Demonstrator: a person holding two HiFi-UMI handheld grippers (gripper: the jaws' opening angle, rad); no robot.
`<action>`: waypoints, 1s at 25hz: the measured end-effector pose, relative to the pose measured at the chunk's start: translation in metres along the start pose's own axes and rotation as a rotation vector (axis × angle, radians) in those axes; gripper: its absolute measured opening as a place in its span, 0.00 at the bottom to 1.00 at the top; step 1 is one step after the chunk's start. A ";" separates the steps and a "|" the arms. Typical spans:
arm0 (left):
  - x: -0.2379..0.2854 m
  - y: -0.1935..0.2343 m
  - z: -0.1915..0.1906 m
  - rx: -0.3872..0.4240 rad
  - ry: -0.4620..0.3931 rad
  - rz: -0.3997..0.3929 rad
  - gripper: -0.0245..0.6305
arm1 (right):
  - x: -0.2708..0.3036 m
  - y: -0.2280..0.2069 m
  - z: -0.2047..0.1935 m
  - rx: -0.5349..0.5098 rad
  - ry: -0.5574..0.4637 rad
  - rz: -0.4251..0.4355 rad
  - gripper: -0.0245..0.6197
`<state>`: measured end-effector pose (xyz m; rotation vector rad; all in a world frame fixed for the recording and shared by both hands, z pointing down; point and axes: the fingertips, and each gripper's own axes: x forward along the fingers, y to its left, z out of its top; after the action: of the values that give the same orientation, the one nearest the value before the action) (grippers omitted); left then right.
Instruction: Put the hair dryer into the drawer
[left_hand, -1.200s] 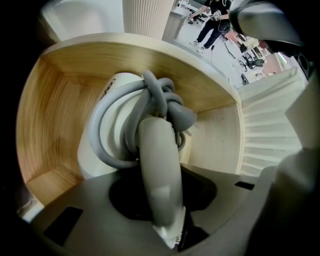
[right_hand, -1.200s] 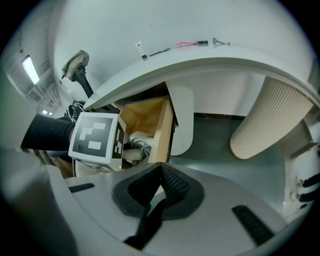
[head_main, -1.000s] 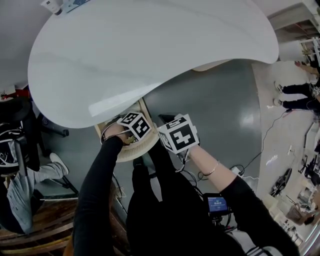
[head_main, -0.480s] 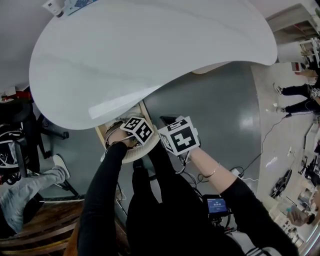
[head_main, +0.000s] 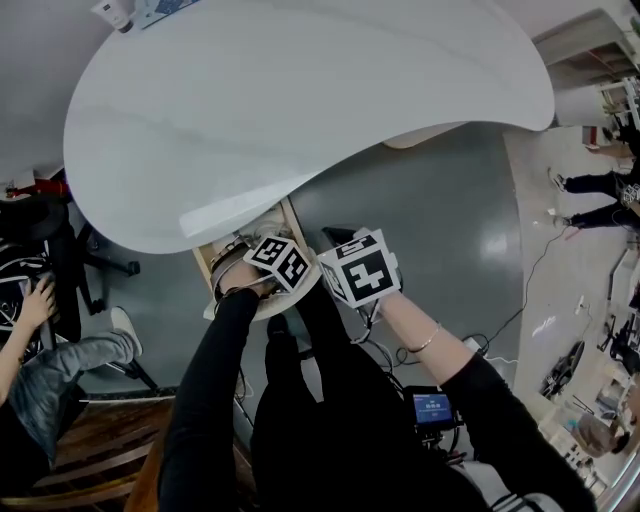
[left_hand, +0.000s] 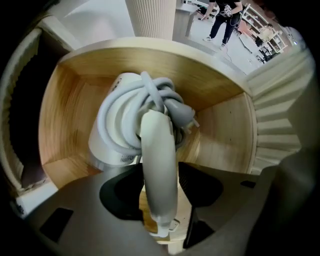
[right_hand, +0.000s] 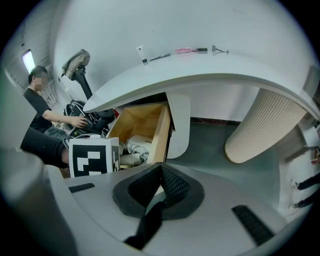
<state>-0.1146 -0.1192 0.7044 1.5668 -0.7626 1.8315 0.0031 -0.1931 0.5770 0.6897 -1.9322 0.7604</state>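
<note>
Placement is judged nearly done: the hair dryer (left_hand: 132, 125), its cord wound round the body, is laid inside the open drawer (left_hand: 225, 125), directly beneath the left tool (left_hand: 160, 187). That tool's jaws have just been opening and are spread wide, the handle lying between them unpinched. The right tool (right_hand: 160, 172) is held beside the drawer, closed on nothing. Only withdrawal of the left tool, and perhaps shutting the drawer, is judged left.
</note>
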 end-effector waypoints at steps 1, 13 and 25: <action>-0.004 0.002 0.000 -0.017 -0.017 0.005 0.39 | -0.001 0.000 0.001 -0.002 -0.003 -0.001 0.04; -0.094 0.021 0.011 -0.193 -0.390 -0.035 0.38 | -0.018 0.003 0.014 -0.013 -0.064 -0.025 0.04; -0.201 0.041 0.007 -0.402 -0.819 -0.015 0.05 | -0.069 0.024 0.044 -0.008 -0.235 -0.048 0.04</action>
<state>-0.1174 -0.1665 0.5044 2.0057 -1.3626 0.8817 -0.0095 -0.1994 0.4929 0.8485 -2.1201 0.6651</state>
